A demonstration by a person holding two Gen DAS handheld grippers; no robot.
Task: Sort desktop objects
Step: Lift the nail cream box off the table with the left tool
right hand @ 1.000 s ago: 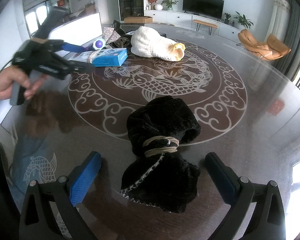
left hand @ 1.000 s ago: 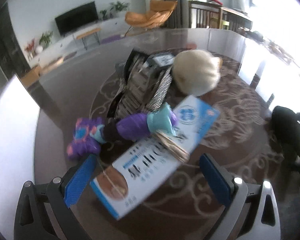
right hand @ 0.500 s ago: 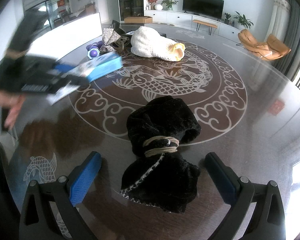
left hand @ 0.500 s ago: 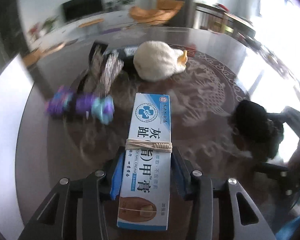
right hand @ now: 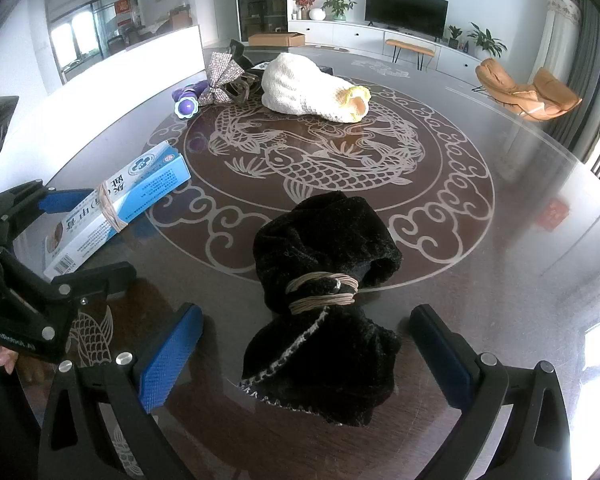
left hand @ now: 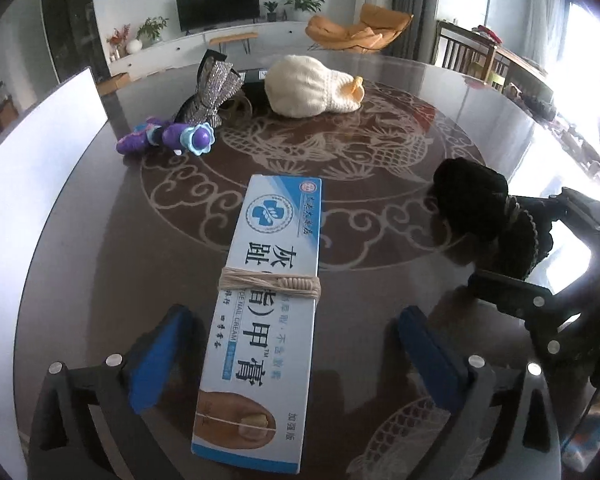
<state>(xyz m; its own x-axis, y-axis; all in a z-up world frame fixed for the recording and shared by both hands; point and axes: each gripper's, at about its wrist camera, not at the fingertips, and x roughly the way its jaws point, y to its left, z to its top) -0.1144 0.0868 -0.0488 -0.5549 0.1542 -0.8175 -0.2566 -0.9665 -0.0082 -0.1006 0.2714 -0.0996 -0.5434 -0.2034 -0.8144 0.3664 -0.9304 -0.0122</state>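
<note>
Nail-cream box (left hand: 260, 320) just released: left gripper (left hand: 296, 352) jaws reopened wide, box lying on table (left hand: 100, 240) between pads, untouched. Placement judged done. Right gripper (right hand: 304, 356) wide open, black bundle (right hand: 324, 300) between fingers, ungripped.

Daylight, window glare blown out right; sharp centre, fisheye edges dark, warped.

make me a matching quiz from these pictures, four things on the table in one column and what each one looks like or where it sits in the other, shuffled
Things:
1. blue and white cardboard nail cream box
2. black fuzzy cloth bundle
3. cream knitted pouch
4. purple plastic toy

Descriptions:
A. lies beside the silver glitter bow
B. yellow rim at its mouth
C. between the open left gripper
D. between the open right gripper

Pairs: 1-C, 2-D, 3-B, 4-A
</note>
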